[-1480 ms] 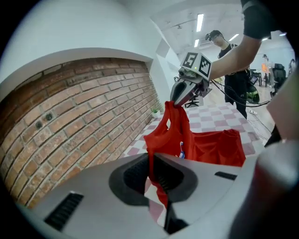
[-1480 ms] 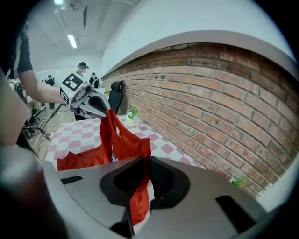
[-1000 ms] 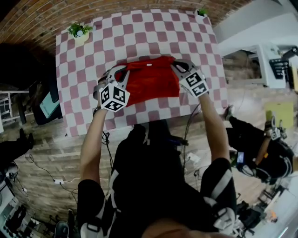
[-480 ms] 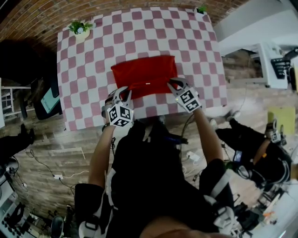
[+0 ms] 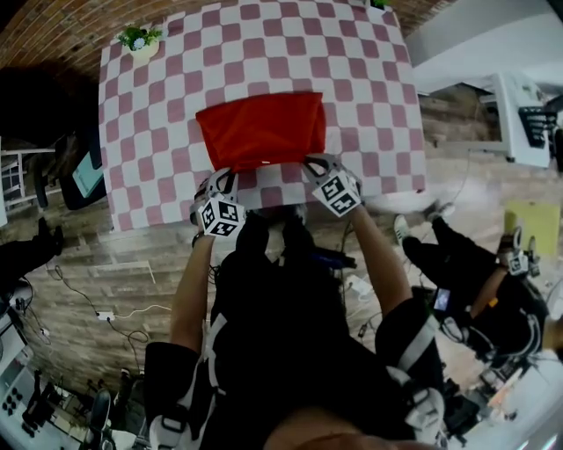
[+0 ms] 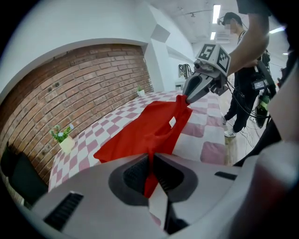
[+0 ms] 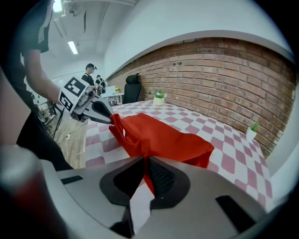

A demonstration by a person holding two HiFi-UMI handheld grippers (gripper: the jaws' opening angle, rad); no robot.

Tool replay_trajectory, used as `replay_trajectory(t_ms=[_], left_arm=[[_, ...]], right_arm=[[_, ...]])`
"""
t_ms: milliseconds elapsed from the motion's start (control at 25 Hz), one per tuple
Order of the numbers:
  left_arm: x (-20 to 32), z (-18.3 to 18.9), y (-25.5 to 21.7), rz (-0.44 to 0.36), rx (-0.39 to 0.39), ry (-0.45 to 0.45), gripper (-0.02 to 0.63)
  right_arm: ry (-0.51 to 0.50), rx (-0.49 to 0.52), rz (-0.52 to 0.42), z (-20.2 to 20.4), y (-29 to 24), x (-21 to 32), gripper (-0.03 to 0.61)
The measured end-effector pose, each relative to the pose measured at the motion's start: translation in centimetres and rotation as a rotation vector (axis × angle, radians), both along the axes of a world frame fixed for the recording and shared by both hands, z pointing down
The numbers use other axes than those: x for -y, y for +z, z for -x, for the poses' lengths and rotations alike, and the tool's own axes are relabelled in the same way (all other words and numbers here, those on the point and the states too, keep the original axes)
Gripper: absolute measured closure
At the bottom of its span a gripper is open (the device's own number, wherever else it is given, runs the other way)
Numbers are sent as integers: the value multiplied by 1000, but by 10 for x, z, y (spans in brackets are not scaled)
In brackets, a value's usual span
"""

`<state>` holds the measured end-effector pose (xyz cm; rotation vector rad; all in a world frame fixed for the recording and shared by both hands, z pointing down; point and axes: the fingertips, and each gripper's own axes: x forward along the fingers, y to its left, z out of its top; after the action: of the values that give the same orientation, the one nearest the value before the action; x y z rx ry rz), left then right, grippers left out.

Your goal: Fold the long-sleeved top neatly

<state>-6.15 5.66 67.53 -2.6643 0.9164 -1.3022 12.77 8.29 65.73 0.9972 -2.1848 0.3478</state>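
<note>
The red long-sleeved top (image 5: 261, 130) lies folded as a flat rectangle on the pink-and-white checked table (image 5: 158, 114). My left gripper (image 5: 223, 176) is shut on the top's near left corner. My right gripper (image 5: 310, 164) is shut on its near right corner. In the left gripper view, red cloth (image 6: 140, 133) runs into the closed jaws of the left gripper (image 6: 152, 170), and the right gripper (image 6: 196, 88) pinches the far corner. In the right gripper view, the right gripper (image 7: 145, 175) clamps the red cloth (image 7: 163, 135), with the left gripper (image 7: 96, 109) beyond.
A small potted plant (image 5: 138, 39) stands at the table's far left corner and another (image 5: 380, 4) at the far right. The table's near edge lies just below both grippers. A person (image 5: 475, 272) sits on the floor to the right; white equipment (image 5: 515, 114) stands beyond.
Both grippers have come down and back toward the table's near edge, drawing the top's held edge with them. The top, lifted before, now lies flat on the table.
</note>
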Motion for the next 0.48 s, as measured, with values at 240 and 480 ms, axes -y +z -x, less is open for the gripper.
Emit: replay_trajectory(t_ms=[240,480], left_arm=[[-10,3,27,50,20,-60,584],[-12,3,37,85,11,-102,584]], right_arm=[[1,-2,37,1,20,-12,541],[-6,-12,59,1,32,-12,541]])
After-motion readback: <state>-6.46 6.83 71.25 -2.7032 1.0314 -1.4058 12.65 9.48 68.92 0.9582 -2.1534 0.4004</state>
